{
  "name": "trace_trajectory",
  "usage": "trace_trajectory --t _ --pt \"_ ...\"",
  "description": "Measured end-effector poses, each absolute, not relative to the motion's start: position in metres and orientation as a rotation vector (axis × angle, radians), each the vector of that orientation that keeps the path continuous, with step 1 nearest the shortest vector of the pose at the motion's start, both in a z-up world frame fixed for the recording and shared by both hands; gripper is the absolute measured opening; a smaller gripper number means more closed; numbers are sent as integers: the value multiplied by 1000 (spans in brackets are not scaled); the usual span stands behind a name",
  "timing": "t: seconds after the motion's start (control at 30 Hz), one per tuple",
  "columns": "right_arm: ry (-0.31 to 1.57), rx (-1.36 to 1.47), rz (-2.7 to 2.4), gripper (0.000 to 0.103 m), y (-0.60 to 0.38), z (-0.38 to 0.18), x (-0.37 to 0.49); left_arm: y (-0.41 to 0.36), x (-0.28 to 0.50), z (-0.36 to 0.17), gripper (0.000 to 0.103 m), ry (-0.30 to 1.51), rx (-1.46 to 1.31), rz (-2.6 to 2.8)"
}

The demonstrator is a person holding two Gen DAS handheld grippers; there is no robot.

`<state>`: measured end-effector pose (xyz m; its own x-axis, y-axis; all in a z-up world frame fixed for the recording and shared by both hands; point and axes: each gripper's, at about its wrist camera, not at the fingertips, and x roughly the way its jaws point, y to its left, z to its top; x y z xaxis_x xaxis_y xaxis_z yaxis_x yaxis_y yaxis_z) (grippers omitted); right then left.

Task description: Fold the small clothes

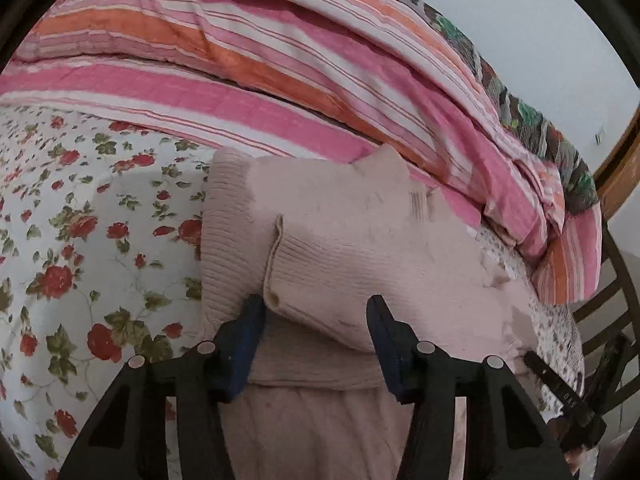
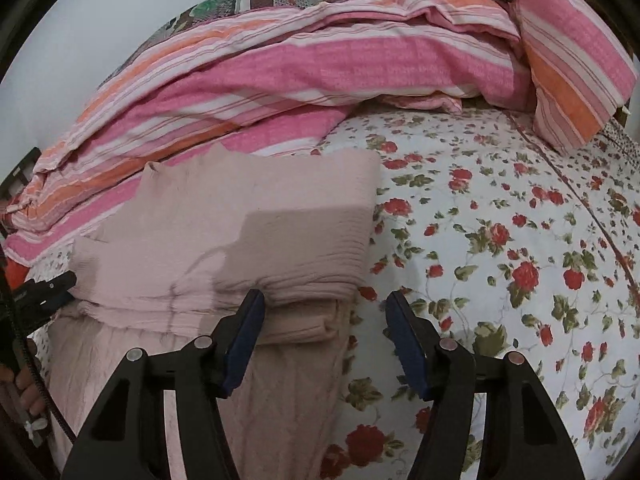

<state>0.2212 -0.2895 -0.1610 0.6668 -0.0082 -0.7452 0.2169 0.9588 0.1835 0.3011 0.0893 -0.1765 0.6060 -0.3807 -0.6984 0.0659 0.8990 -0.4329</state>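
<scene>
Left gripper [image 1: 316, 312]: tilts down over the folded pink sweater [image 1: 360, 248]; its jaws stand apart, straddling a ribbed cuff with a button. The blue pads [image 1: 248, 344] do not visibly press the knit, so it looks released.
Right gripper [image 2: 324, 308]: also tilts down, jaws spread and empty; its left pad [image 2: 244, 340] sits at the sweater's near right corner, its right pad over the flowered bedsheet [image 2: 500, 240].
Sweater: lies folded in layers on the bed, its far edge against the striped pink and orange quilt [image 2: 320, 68].
Left view only: the ribbed cuff and button, a wooden bed frame [image 1: 620, 184] at the right edge, and the tip of the other gripper at the sweater's right side.
Right view only: a striped pillow [image 2: 576, 60] at the bed's far right corner, wide bare sheet, and the fingers of a hand [image 2: 28, 392] at the left edge holding the other tool.
</scene>
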Motion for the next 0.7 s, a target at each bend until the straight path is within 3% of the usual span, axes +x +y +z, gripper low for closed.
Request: trace_trajectory --t 0.13,0.23,0.3,0.37,0.7 --pt "816 249 -131 63 -285 -162 224 81 305 -180 50 883 -350 -266" --pt "812 227 -137 63 -281 -162 226 76 310 -180 44 866 -325 -257" --pt "808 226 -142 63 -281 -162 225 77 311 -180 17 853 -324 -242" --pt "808 226 -143 63 -281 -162 224 83 309 -179 7 829 -361 -254" --pt "718 265 -103 63 -286 -146 212 103 283 -149 6 659 -339 -209"
